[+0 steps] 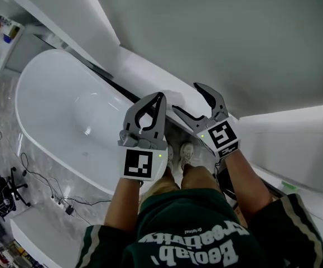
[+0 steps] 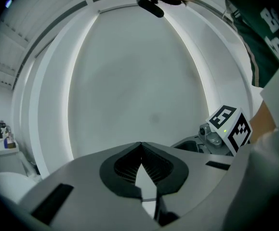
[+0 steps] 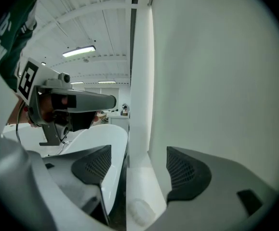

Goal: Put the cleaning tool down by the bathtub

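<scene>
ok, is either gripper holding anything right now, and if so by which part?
Nothing is held. The left gripper has its jaws shut together with nothing in them; the right gripper has its jaws apart with nothing between them.

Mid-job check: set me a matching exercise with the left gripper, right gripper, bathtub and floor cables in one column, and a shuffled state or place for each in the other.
1. left gripper
2. right gripper
3. bathtub
4. cables

A. jaws apart, holding nothing
B. on the floor
C. jaws together, empty
D. white, left of both grippers in the head view

Pairs: 1-C, 2-A, 3-D, 4-B
</scene>
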Motion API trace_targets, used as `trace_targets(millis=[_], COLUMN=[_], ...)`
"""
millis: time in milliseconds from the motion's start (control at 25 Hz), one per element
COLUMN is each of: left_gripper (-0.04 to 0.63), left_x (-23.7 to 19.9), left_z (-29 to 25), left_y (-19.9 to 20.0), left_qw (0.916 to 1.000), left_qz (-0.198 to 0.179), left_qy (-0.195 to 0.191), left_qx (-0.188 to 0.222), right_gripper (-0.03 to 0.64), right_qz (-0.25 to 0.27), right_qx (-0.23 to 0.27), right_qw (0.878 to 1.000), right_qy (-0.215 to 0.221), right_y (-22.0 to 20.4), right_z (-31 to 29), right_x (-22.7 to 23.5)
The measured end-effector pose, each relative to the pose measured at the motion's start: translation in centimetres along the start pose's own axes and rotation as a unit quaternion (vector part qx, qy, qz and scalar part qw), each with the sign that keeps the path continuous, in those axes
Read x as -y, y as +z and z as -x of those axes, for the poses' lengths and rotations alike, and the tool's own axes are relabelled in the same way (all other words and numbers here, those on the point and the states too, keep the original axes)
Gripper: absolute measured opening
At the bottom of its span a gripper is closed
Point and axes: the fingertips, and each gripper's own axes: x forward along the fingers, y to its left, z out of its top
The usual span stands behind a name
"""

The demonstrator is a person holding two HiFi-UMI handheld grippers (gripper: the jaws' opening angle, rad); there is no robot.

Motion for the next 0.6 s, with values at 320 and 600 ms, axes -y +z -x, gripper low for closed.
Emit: trace_targets(millis=[320, 600], left_gripper=[0.009, 0.009], left_x=[-0.5, -1.0], left_z=[3.2, 5.5], left_y=[5.8, 10.7], left_qw=[0.9988, 0.9975], left_qz=[0.027, 0.020], left_qy=[-0.004, 0.000], left_qx=[0.041, 0.068], right_gripper=[0.359, 0.356], right_qz=[0.013, 0.033], right_qx=[0.113, 0.178], right_qw=[0.993, 0.983], right_qy=[0.015, 0.025], right_y=[10.2, 16.7], right_z=[5.1, 8.8], right_x=[-2.2, -3.4])
